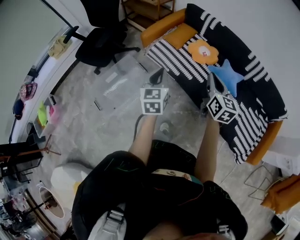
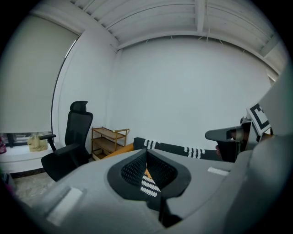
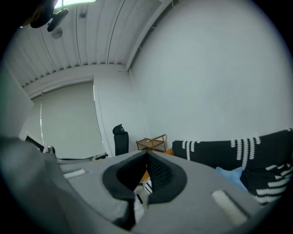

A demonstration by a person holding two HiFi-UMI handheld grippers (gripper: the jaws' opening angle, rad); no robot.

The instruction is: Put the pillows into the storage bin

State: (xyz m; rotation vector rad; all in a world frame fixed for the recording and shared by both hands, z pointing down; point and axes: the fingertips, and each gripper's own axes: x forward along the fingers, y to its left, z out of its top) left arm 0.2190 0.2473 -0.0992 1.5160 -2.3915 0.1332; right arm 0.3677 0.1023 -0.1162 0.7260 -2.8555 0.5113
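An orange flower pillow (image 1: 204, 51) and a blue star pillow (image 1: 228, 75) lie on the black-and-white striped sofa (image 1: 255, 70). A clear storage bin (image 1: 112, 77) stands on the floor left of the sofa. I hold both grippers up in front of me, empty. My left gripper (image 1: 158, 73) (image 2: 146, 151) is shut and hangs between the bin and the sofa's edge. My right gripper (image 1: 211, 78) (image 3: 146, 155) is shut too, close beside the blue pillow (image 3: 231, 176). The left gripper view catches the right gripper's side (image 2: 229, 135).
A black office chair (image 1: 101, 44) (image 2: 73, 137) stands beyond the bin, a wooden shelf (image 1: 150, 9) (image 2: 107, 139) behind it. A counter with small items (image 1: 35, 93) runs along the left wall. A white round seat (image 1: 68, 178) sits at lower left, an orange chair (image 1: 281, 192) at lower right.
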